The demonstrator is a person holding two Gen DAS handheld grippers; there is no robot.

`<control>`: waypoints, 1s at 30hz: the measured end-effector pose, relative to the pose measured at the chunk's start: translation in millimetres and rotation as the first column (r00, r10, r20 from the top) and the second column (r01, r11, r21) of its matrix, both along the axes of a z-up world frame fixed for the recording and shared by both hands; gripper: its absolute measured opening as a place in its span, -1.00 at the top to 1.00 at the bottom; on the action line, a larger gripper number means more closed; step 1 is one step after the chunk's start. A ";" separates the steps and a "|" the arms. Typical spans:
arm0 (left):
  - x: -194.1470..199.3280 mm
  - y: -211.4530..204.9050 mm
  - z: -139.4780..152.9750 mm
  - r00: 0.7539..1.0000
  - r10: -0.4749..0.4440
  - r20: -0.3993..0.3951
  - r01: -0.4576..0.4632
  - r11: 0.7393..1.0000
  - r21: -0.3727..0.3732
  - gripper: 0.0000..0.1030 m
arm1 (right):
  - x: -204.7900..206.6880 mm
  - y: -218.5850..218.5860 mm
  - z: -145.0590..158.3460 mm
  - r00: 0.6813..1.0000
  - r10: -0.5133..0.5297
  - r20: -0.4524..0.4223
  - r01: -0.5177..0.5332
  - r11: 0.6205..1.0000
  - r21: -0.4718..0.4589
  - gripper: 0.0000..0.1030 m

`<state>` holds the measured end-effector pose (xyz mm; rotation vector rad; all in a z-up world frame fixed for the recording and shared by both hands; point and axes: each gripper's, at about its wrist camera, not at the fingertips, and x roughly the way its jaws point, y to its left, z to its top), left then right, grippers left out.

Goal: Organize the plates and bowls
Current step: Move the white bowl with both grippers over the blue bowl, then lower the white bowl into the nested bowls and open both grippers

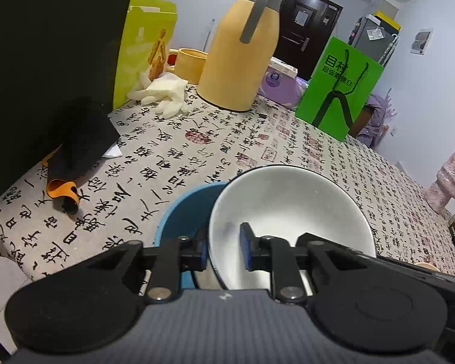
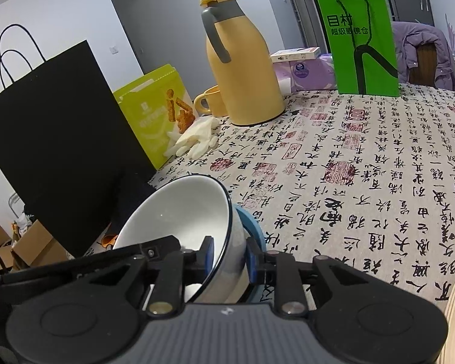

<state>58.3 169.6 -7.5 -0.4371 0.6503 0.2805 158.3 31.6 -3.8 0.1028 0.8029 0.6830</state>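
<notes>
Both tongs [image 1: 223, 250] [image 2: 230, 257] pinching white bowl's [image 1: 288, 206] near rim, tilting over blue bowl [image 1: 191, 209], seemingly nesting.

Table wore cloth [image 2: 364, 163] printed with black writing and red stamps. Tall yellow jug [image 2: 242, 69] with grey handle stood at back. Yellow mug [image 2: 210, 100] sat just beside jug. White gloves [image 2: 194, 141] lay in front of yellow-green snack bag [image 2: 154, 112]. Big black paper bag [image 2: 57, 139] stood at left. Bright green bag [image 2: 361, 42] stood at far edge. Purple tissue pack [image 2: 300, 72] lay between jug and green bag, small white box [image 2: 295, 54] on top. Orange and black thing [image 1: 62, 191] lay by black bag.
</notes>
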 end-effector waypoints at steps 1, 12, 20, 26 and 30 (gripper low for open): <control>-0.8 0.9 0.5 1.000 0.003 0.003 -0.003 1.000 -0.004 0.67 | 0.4 -0.1 0.2 1.000 0.001 -0.006 -0.001 1.000 0.002 0.55; -6.0 2.6 3.6 1.000 -0.009 0.021 0.010 1.000 -0.018 0.73 | 6.4 -11.1 1.2 0.995 -0.009 -0.095 0.017 0.997 0.075 0.52; -4.5 7.5 3.2 1.000 0.026 0.006 -0.026 0.999 0.022 0.78 | 7.7 -14.5 6.3 0.998 -0.027 -0.058 0.031 0.997 0.075 0.61; -3.6 9.3 4.1 1.000 0.008 -0.001 -0.008 1.000 0.019 0.75 | 8.8 -13.1 5.5 0.999 -0.039 -0.030 0.041 0.998 0.047 0.82; -7.1 12.2 7.5 1.000 0.018 0.005 -0.018 1.000 0.015 0.71 | 8.9 -15.6 7.3 0.999 -0.034 -0.024 0.035 0.998 0.053 0.83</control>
